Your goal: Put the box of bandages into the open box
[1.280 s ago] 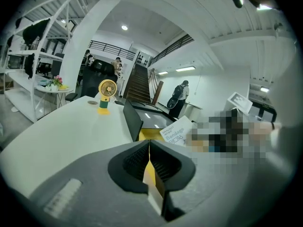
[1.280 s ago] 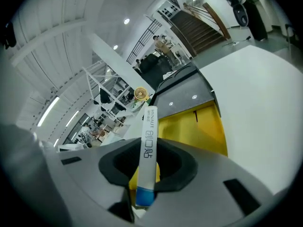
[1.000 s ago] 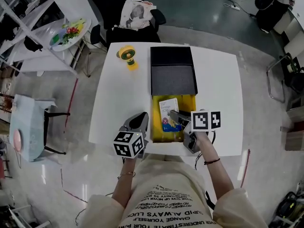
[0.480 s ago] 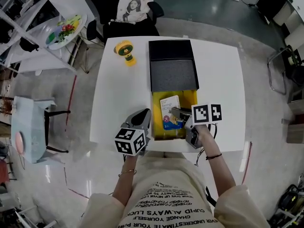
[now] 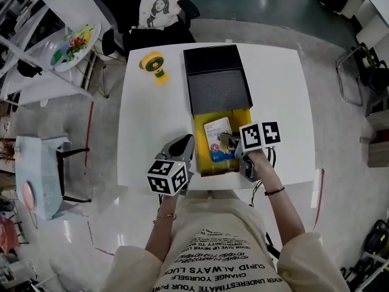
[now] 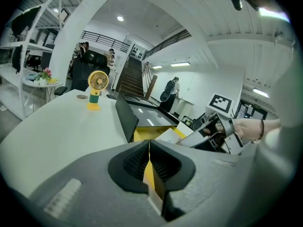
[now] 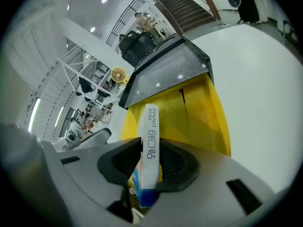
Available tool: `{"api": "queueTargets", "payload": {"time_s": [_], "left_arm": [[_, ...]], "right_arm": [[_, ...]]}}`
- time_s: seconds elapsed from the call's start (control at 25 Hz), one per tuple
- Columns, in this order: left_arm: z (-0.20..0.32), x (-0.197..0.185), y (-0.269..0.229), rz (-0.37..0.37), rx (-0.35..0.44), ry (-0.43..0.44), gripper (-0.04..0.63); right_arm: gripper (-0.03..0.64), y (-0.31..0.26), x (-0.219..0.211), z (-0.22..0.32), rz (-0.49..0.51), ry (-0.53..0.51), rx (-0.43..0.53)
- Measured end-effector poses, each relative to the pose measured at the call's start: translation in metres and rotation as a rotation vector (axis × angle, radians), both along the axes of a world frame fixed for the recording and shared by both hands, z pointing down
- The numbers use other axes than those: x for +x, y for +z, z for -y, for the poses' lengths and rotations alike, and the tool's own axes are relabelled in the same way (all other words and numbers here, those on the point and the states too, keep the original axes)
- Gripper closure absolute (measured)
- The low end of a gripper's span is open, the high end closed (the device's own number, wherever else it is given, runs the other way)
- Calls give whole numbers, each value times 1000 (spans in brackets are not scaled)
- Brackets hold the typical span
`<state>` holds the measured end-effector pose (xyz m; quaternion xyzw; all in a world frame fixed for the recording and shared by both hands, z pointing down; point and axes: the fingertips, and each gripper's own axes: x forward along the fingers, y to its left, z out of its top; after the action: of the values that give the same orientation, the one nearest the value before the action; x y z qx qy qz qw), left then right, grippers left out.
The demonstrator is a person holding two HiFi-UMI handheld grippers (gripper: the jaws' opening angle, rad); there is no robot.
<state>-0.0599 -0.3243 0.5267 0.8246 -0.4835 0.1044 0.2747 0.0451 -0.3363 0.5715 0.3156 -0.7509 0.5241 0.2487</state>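
The open box has a yellow tray point(image 5: 244, 118) and a black lid point(image 5: 217, 78) folded back behind it, on the white table point(image 5: 152, 120). The box of bandages point(image 5: 217, 140), white and blue, sits inside the yellow tray. In the right gripper view it stands on its narrow edge point(image 7: 150, 141) between the jaws of my right gripper point(image 7: 150, 162). Those jaws are opening and no longer squeeze it. My right gripper point(image 5: 228, 143) reaches into the tray from the near right. My left gripper point(image 5: 182, 146) rests shut and empty just left of the tray, its jaws point(image 6: 149, 167) meeting in a line.
A yellow desk fan point(image 5: 153, 66) stands at the table's far left. The table's near edge point(image 5: 182, 186) runs just under both grippers. A dark chair with a printed bag point(image 5: 159, 11) stands behind the table, and a small round table point(image 5: 73, 44) at the far left.
The right gripper has eased forward and down into the yellow tray with the bandage box, and its jaws have loosened. The left gripper has stayed beside the tray.
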Motion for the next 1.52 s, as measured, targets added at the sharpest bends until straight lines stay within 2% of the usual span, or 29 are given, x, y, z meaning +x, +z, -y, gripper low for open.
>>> {"api": "queueTargets", "payload": {"time_s": [0.24, 0.48, 0.76, 1.0, 1.36, 1.52], "left_arm": [[4, 4, -6, -6, 13, 21, 572], [2, 0, -6, -4, 10, 17, 572], [0, 0, -8, -7, 8, 22, 572], [2, 1, -7, -8, 11, 33, 572], [3, 8, -11, -7, 30, 62, 572], [6, 10, -22, 3, 69, 74, 572]], "right_arm": [[483, 6, 3, -1, -56, -8, 22], [429, 14, 4, -5, -93, -11, 35], [414, 12, 4, -5, -133, -11, 73], [394, 12, 6, -3, -209, -2, 142], [387, 9, 15, 0, -246, 57, 214], [393, -5, 19, 4, -252, 87, 310]]}}
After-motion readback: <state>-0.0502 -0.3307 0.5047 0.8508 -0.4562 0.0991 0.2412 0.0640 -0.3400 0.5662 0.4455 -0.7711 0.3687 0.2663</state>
